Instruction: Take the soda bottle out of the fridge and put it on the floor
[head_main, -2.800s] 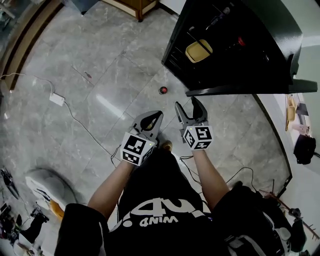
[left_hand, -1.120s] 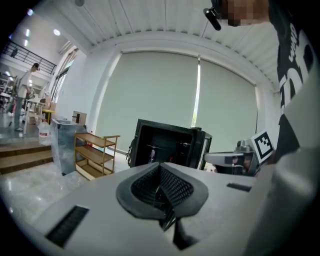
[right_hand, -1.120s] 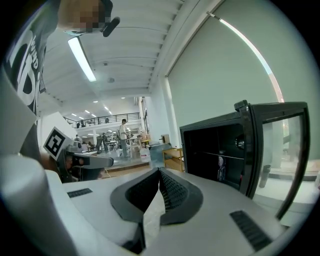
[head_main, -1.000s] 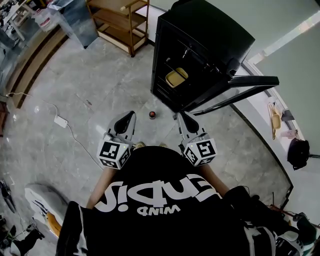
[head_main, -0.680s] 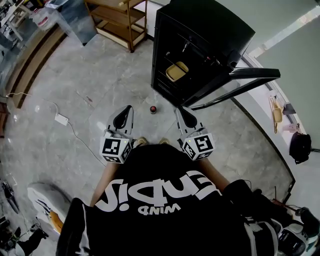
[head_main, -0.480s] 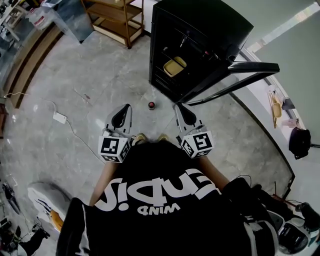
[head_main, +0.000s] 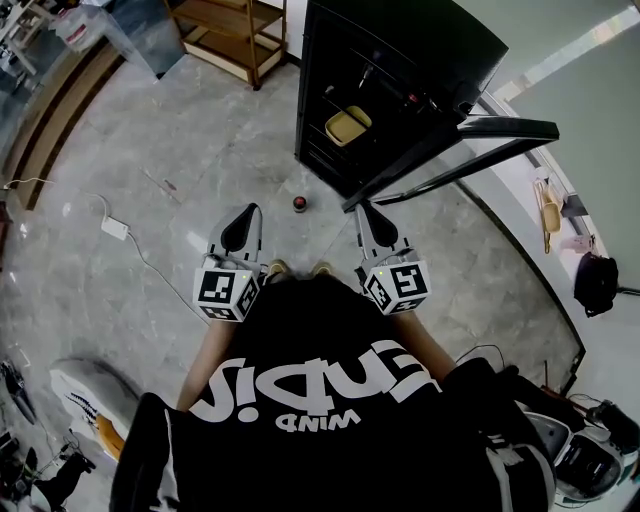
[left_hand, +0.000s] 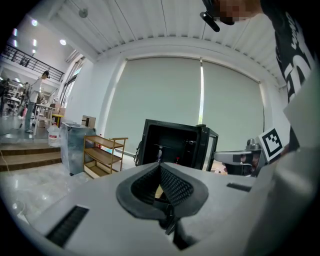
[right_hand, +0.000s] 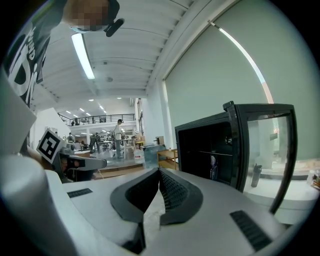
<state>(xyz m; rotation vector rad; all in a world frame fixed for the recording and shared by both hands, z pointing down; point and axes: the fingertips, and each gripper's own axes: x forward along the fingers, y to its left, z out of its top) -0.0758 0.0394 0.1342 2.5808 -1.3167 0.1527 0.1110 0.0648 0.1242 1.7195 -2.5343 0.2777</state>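
The left gripper (head_main: 249, 211) had its jaws pressed together with nothing between them. The right gripper (head_main: 363, 209) was likewise closed and empty. Both reached forward from the person's black shirt (head_main: 330, 420). Ahead of the two tips and between them, apart from both, the soda bottle (head_main: 299, 203) stood on the grey floor (head_main: 180, 140), red cap up. Beyond it, nearer the right gripper, the black fridge (head_main: 420, 30) stood with its door (head_main: 505, 127) swung open and a yellow container (head_main: 347, 125) inside. Well ahead of the left gripper stood a wooden rack (head_main: 235, 25).
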